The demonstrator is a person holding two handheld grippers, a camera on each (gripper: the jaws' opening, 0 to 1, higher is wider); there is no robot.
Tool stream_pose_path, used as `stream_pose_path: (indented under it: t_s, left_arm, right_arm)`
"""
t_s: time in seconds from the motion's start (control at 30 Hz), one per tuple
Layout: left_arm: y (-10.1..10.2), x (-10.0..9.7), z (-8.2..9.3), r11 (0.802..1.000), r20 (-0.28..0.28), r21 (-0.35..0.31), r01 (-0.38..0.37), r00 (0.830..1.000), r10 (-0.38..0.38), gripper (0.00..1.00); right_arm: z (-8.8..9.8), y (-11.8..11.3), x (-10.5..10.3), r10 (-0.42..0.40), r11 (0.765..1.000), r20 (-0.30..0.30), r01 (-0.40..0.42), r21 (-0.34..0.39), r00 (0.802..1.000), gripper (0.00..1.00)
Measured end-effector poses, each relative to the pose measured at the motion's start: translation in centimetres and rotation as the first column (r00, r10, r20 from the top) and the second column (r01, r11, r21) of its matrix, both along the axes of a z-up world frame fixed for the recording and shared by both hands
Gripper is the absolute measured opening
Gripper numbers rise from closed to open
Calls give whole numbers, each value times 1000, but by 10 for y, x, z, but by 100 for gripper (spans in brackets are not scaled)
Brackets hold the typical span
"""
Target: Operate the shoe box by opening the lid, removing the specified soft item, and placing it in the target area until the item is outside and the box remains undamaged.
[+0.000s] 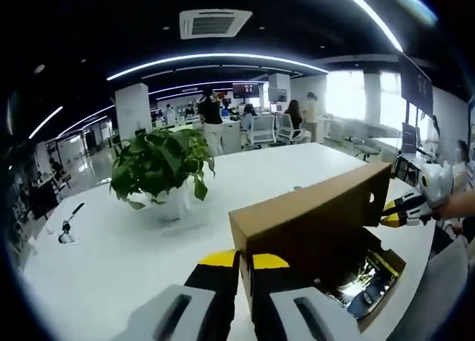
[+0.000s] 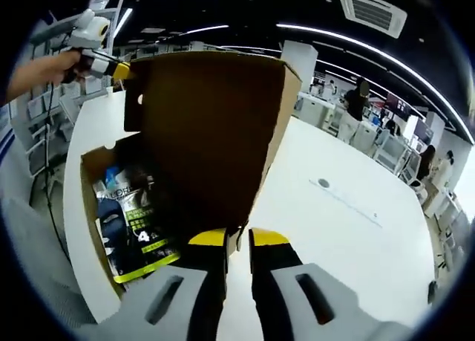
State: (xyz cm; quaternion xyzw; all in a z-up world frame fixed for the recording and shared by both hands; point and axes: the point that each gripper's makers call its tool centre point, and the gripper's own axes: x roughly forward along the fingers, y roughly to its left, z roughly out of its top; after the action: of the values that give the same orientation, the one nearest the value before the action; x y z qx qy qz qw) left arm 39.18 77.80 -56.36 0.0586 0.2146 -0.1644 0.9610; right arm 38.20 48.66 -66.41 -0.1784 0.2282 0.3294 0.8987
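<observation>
A brown cardboard shoe box (image 2: 83,215) sits at the edge of a white table (image 2: 334,229) with its lid (image 2: 208,125) swung up on end. My right gripper (image 2: 237,238) is shut on one end of the lid's free edge. My left gripper (image 2: 122,70), held by a hand, pinches the other end. In the left gripper view, the left gripper (image 1: 245,261) clamps the lid (image 1: 312,222) and the right gripper (image 1: 386,211) grips its far corner. Inside the box lies a dark packet with green and yellow print (image 2: 130,222), glimpsed under the lid (image 1: 367,285).
A potted green plant (image 1: 159,166) stands on the table (image 1: 111,267) to the left of the box, with a pen-like object (image 1: 70,222) further left. A small round disc (image 2: 323,183) lies on the tabletop. Desks, chairs and people are in the office behind.
</observation>
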Motion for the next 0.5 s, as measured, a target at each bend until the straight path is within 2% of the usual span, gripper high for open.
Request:
stream_pose_path:
  t_s: [0.27,0.5]
  left_arm:
    - [2,16,-2,1000,0,3,1,1000,-1,4]
    - [4,28,-4,1000,-3,-4,1,1000,-1,4]
  right_arm:
    - [-8,0,10,-4,1000,-17,4,14,1000,6]
    - [-7,4,14,8,1000,-13,-8,26,1000,3]
